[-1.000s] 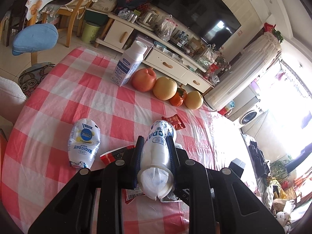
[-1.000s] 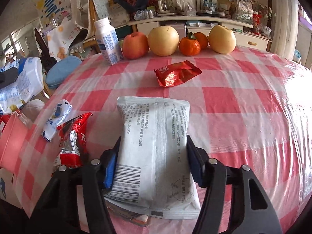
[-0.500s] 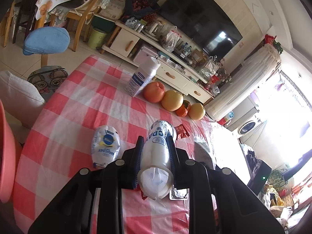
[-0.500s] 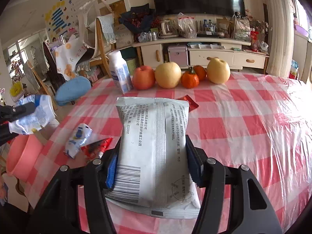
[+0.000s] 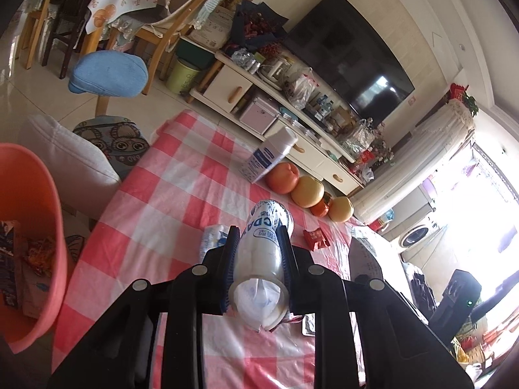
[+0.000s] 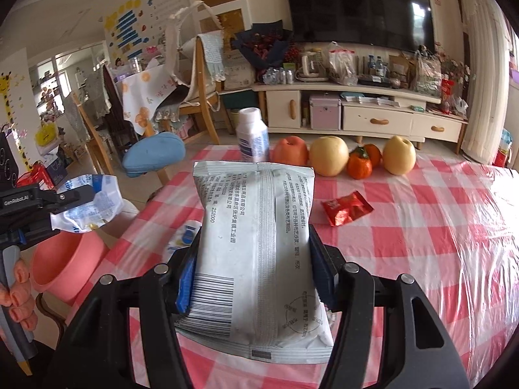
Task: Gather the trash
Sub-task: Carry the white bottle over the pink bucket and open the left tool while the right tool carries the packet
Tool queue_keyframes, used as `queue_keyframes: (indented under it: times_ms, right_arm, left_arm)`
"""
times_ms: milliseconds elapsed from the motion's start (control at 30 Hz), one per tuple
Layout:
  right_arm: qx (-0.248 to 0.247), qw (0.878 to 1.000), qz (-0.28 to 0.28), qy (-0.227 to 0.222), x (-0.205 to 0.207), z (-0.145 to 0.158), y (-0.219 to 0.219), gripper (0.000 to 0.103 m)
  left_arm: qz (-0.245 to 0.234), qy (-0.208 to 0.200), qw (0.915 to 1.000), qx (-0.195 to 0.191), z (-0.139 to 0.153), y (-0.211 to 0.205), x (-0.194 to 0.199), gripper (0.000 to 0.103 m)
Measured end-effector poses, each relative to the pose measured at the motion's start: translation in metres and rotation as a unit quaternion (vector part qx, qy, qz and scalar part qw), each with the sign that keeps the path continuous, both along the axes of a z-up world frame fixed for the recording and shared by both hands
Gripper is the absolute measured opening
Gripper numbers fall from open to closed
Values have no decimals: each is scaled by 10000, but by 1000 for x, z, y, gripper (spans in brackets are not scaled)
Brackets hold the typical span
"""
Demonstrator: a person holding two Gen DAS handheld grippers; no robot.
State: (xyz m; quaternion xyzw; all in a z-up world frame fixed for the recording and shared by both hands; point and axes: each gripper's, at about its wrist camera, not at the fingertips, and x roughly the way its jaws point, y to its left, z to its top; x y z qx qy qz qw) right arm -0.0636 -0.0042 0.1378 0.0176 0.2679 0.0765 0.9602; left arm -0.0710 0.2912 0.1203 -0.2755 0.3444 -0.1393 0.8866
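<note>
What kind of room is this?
Most likely a home living and dining room: a big television above a cluttered cabinet, wooden chairs, and fruit on a checked tablecloth.

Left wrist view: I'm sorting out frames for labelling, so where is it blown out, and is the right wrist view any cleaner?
Left wrist view: the window at right is overexposed. Right wrist view: evenly lit; slight sheen on the plastic-covered tablecloth at right; fisheye bends room edges in both.

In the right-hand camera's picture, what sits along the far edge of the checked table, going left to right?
White bottle → red apple → yellow pear → orange persimmons → another yellow pear.
</note>
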Motion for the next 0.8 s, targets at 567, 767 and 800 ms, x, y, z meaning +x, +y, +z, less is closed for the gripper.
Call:
queue_keyframes:
  times_ms: [567,767,800]
  right_arm:
    - [-376,9838,1754,-73,3,17,178,60]
    - [-508,9710,2335,-18,5,12,245,60]
    - [-547,9683,2438,-14,6,11,257,60]
  left_arm:
    - [1305,-32,9908,-360,-5,116,-30,25]
    - [1964,106,9792,-498,-13,170,-45,25]
    - [2079,159,9763,-576,-17,180,-47,25]
